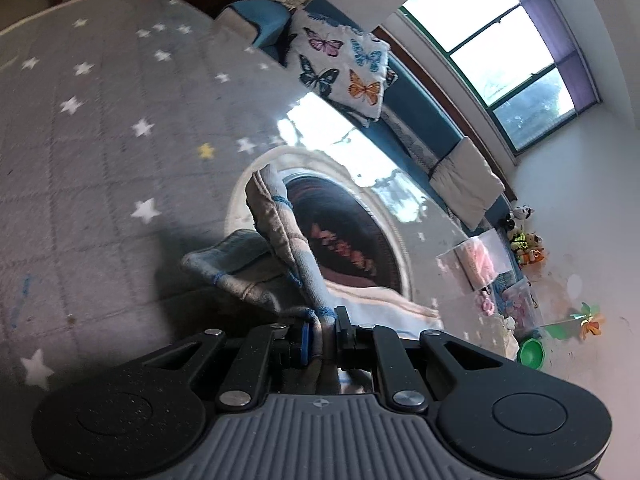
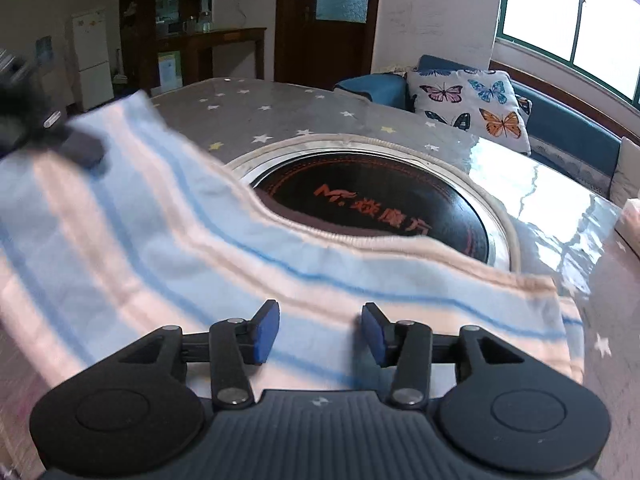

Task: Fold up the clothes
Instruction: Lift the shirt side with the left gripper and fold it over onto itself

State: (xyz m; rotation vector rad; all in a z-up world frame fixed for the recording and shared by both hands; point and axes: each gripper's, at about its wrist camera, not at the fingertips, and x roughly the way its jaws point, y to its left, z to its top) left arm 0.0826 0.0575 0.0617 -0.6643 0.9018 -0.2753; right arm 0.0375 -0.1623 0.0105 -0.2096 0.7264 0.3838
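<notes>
Star-print table [image 2: 280, 120], round hotplate [image 2: 380, 208] half under striped cloth [image 2: 200, 260].

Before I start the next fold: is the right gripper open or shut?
Open. The right gripper has its blue pads apart above the striped cloth, with nothing pinched between them.

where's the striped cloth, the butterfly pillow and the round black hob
striped cloth [image 2: 224, 264], right wrist view, its flat middle
butterfly pillow [image 2: 468, 104], right wrist view, its front face
round black hob [image 2: 384, 208], right wrist view, its dark centre
</notes>
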